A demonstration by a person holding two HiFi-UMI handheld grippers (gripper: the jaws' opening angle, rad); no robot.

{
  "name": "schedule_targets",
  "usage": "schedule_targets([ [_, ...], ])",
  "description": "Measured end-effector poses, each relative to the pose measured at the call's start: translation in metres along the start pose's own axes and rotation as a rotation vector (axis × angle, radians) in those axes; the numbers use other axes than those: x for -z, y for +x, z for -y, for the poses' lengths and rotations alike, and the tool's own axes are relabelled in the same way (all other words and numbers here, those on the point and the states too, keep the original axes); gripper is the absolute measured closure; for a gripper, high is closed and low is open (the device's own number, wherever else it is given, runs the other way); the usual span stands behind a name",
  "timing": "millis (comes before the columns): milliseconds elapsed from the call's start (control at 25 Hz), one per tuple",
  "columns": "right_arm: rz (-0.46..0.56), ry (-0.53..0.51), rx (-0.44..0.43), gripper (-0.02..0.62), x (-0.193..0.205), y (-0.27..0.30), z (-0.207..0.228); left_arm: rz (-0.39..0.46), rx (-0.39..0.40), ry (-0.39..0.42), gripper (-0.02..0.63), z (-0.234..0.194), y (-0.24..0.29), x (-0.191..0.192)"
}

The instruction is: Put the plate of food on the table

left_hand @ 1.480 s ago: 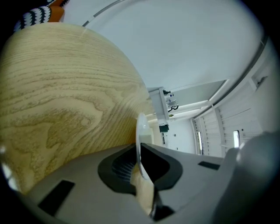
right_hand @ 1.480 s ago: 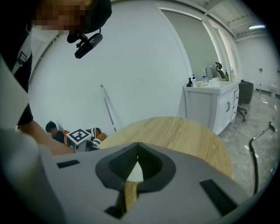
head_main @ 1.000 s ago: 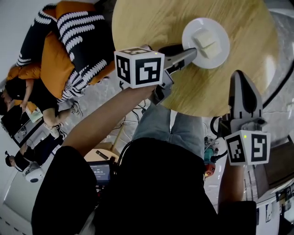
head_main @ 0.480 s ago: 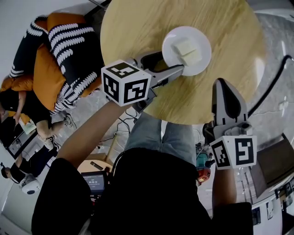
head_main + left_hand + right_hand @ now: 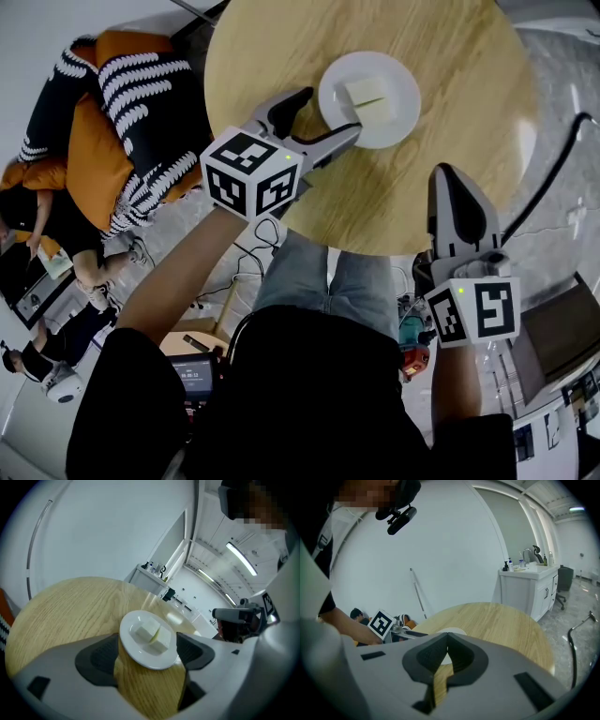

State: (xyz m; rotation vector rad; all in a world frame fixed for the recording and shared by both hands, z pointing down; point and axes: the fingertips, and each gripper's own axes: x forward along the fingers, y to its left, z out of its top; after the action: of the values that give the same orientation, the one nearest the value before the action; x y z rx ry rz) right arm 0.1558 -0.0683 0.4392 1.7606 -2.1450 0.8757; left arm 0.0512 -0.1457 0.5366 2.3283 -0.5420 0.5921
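Observation:
A white plate (image 5: 386,112) with pale food cubes (image 5: 366,91) rests on the round wooden table (image 5: 450,56). My left gripper (image 5: 332,111) stands at the plate's near left rim. Its jaws have just been opening, and the rim lies between them with no pad pressing on it. In the left gripper view the plate (image 5: 140,652) and the food cubes (image 5: 151,633) sit between the wide-apart pads (image 5: 101,656). My right gripper (image 5: 448,173) hovers shut over the table's near right edge and holds nothing. In its own view the right gripper (image 5: 447,635) shows closed jaws.
A sofa with orange and black-and-white striped cushions (image 5: 141,103) stands left of the table, and a person (image 5: 37,197) sits beside it. A black cable (image 5: 553,169) runs over the floor at the right. A white counter with a sink (image 5: 527,588) stands beyond the table.
The left jaws have spread wide off the plate's rim and the gripper has rolled. The plate stays flat on the table. The right gripper has kept still.

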Motion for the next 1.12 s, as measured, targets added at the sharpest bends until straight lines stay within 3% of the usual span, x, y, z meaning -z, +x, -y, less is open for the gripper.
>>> schedule_targets([
  [240, 0.011, -0.011, -0.007, 0.586, -0.001, 0.001, -0.009, 0.023, -0.008, 0.082, 0.232, 0.010, -0.006, -0.011],
  [440, 0.028, -0.023, -0.015, 0.586, -0.009, 0.003, -0.019, 0.028, 0.003, 0.100, 0.238, 0.020, -0.016, -0.018],
  [520, 0.042, -0.032, -0.022, 0.586, -0.015, -0.001, -0.024, 0.050, -0.004, 0.118, 0.298, 0.024, -0.025, -0.027],
  [680, 0.064, -0.057, -0.035, 0.586, -0.029, -0.009, -0.035, 0.103, -0.017, 0.160, 0.350, 0.039, -0.046, -0.048],
  [960, 0.114, -0.107, -0.054, 0.586, -0.058, -0.019, -0.052, 0.182, -0.037, 0.203, 0.600, 0.064, -0.080, -0.086],
  [1120, 0.151, -0.132, -0.058, 0.586, -0.078, -0.025, -0.058, 0.208, -0.051, 0.222, 0.600, 0.072, -0.095, -0.107],
])
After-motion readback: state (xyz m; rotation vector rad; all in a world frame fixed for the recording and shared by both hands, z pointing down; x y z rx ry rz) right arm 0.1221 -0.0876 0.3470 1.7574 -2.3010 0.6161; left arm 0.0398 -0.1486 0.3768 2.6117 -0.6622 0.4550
